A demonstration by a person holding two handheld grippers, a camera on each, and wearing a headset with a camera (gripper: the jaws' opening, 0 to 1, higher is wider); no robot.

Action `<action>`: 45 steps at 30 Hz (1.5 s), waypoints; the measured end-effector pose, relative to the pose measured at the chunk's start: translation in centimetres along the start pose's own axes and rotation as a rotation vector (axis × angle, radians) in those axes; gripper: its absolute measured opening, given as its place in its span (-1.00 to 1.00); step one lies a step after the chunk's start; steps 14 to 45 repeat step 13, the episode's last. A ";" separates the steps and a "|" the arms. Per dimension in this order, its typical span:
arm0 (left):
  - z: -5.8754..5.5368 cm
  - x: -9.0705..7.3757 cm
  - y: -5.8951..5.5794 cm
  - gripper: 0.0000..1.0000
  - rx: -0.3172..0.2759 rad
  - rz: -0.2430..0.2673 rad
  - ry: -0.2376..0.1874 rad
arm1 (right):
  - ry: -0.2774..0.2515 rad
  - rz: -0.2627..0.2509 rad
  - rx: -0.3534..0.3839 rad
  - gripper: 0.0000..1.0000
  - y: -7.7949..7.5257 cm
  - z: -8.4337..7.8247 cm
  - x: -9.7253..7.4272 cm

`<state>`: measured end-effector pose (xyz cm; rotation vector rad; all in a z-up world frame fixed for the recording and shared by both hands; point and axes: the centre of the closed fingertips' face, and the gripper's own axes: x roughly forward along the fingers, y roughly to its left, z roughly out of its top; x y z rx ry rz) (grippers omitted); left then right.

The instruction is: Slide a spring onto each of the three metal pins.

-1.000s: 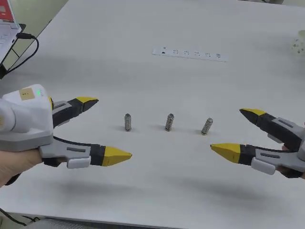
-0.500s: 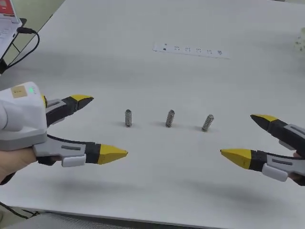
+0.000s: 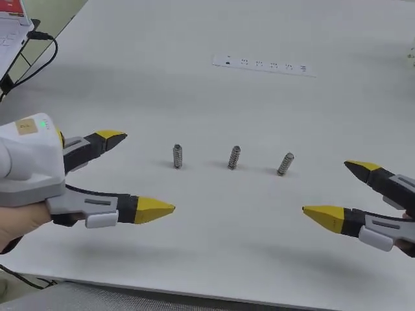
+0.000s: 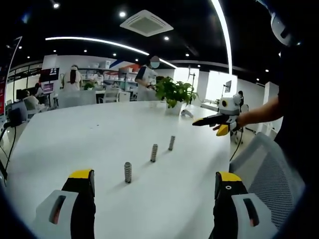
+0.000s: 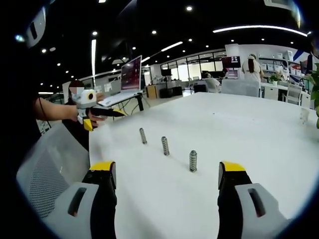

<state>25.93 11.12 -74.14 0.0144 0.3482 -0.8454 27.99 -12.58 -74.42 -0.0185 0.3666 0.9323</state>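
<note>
Right gripper (image 3: 325, 186) backed off toward 4 o'clock, jaws wide, nothing held. White table (image 3: 259, 110) under it all; left gripper (image 3: 149, 172) at 8 o'clock, also spread and empty; three springs (image 3: 234, 157) upright mid-table between them.

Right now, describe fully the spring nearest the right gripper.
The spring is a small grey metal coil standing on the white table, rightmost in a row of three. It leans slightly, top toward the right in the head view. Only the table touches it; the open right gripper is apart from it.
</note>
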 end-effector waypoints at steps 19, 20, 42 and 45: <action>-0.5 0.5 -0.1 0.96 -0.013 0.006 0.029 | 0.038 0.021 0.026 0.68 0.7 -1.3 0.3; -0.5 0.5 -0.1 0.96 -0.013 0.006 0.029 | 0.038 0.021 0.026 0.68 0.7 -1.3 0.3; -0.5 0.5 -0.1 0.96 -0.013 0.006 0.029 | 0.038 0.021 0.026 0.68 0.7 -1.3 0.3; -0.5 0.5 -0.1 0.96 -0.013 0.006 0.029 | 0.038 0.021 0.026 0.68 0.7 -1.3 0.3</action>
